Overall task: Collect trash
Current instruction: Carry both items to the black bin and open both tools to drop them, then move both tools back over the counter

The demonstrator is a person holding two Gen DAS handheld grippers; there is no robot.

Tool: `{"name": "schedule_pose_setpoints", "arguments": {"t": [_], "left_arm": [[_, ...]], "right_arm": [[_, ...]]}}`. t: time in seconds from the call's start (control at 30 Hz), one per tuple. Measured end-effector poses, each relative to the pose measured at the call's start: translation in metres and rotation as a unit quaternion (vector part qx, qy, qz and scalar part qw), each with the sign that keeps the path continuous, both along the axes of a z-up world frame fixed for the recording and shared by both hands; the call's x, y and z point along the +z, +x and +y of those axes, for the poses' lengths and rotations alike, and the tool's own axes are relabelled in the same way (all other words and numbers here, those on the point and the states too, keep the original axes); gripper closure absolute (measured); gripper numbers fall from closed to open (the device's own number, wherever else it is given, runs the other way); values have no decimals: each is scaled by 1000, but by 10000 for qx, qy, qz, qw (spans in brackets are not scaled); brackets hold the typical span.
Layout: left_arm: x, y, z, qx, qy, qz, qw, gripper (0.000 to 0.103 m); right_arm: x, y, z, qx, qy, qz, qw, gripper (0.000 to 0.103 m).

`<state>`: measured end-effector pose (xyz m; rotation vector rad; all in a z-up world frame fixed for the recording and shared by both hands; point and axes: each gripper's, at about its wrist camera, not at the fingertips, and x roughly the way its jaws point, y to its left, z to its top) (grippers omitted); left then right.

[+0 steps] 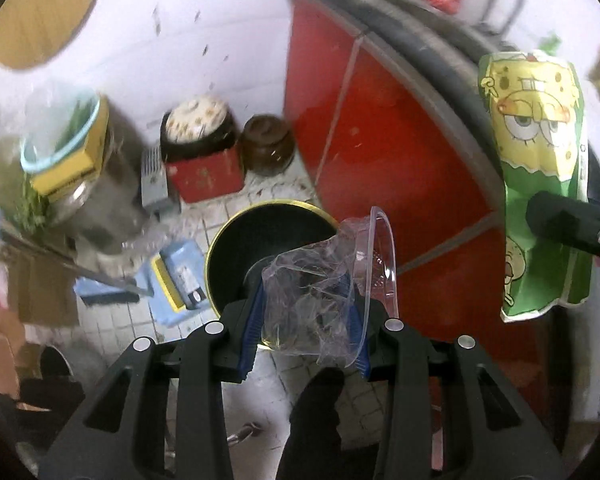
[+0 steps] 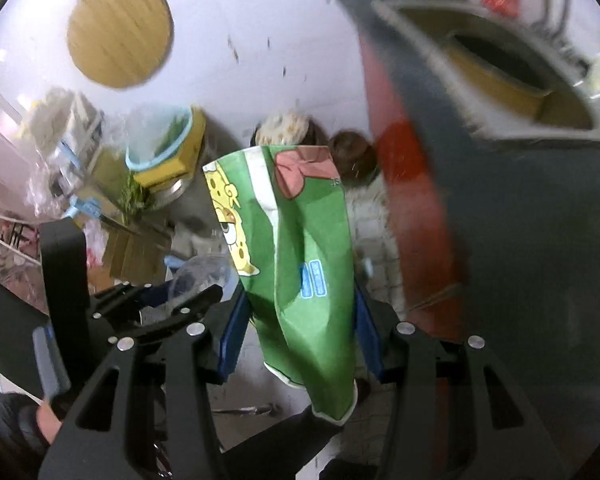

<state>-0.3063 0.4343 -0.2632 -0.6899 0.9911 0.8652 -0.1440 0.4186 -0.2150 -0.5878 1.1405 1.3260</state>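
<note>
Left gripper (image 1: 306, 320) clamped on a crushed clear plastic cup (image 1: 340, 276), blue pads pressing both sides, the cup's round rim tipped up to the right. Directly beyond it on the tiled floor (image 1: 228, 216): a black round bin (image 1: 236, 248) with a yellow rim, mouth open, partly hidden by the cup.

Right gripper (image 2: 296, 332) closed on a green cartoon snack bag (image 2: 300, 264), the bag standing upright between the blue pads and blocking most of the view ahead. From the left wrist camera the same bag (image 1: 540, 168) hangs at the right, beside the red cabinet front (image 1: 380, 140).

Around the bin: a blue and yellow box (image 1: 176, 276) just left of it; a red box (image 1: 208, 176) with a dark pot and patterned lid (image 1: 198, 120) on top against the white wall; a brown lidded jar (image 1: 266, 144) at the cabinet's near corner. Further left, a light blue basin (image 1: 60, 128) on a yellow carton, cardboard below. All blurred.

Dark counter edge (image 2: 480, 200) runs along the right, close beside the bag, with a sink (image 2: 500, 64) set in it. Round wooden board (image 2: 120, 36) on the wall.
</note>
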Motion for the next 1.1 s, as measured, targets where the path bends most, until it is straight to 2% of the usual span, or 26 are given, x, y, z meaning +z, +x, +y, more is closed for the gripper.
{"name": "schedule_pose_setpoints", "arguments": {"t": [0.13,0.3,0.33,0.37,0.4,0.43,0.47,0.6,0.73,0.83,0.9,1.0,1.1], "left_arm": [[-71,-11,33,272,-384,-61,9989,66],[-111,-8,51,199,-513,-120,9984,64],[-119,-6,53,161,-561,-128,9982,61],[-123,-5,54,164,-579,-107,9981,46],[-127,-5,55,163,-616,-114,9979,31],[-131,-6,56,217,-589,-97,9980,27],[-133,-9,58,282,-586,-90,9978,24],[-136,-21,61,448,-746,-161,9961,22],[-110,-23,52,302,-546,-66,9980,22],[-70,-17,37,8,-264,81,9996,21],[-39,-10,26,-186,-75,101,9997,15],[18,16,0,-681,299,73,9972,10],[72,58,-34,-1374,681,11,9882,7]], "right_arm": [[-58,2,45,65,-456,75,9989,53],[-110,-7,88,203,-785,81,9967,50],[-117,-8,93,227,-827,90,9963,47],[-124,-9,99,257,-879,74,9958,46],[-130,-3,95,280,-899,98,9955,37],[-134,0,95,294,-919,139,9952,19],[-137,3,97,258,-917,158,9953,14],[-132,6,99,268,-849,176,9959,13],[-102,6,85,237,-705,157,9971,13],[-64,10,61,112,-512,159,9985,12],[-28,18,33,-25,-320,116,9994,11],[32,37,-22,-359,-2,-216,9991,8],[88,64,-91,-948,267,-606,9933,7]]}}
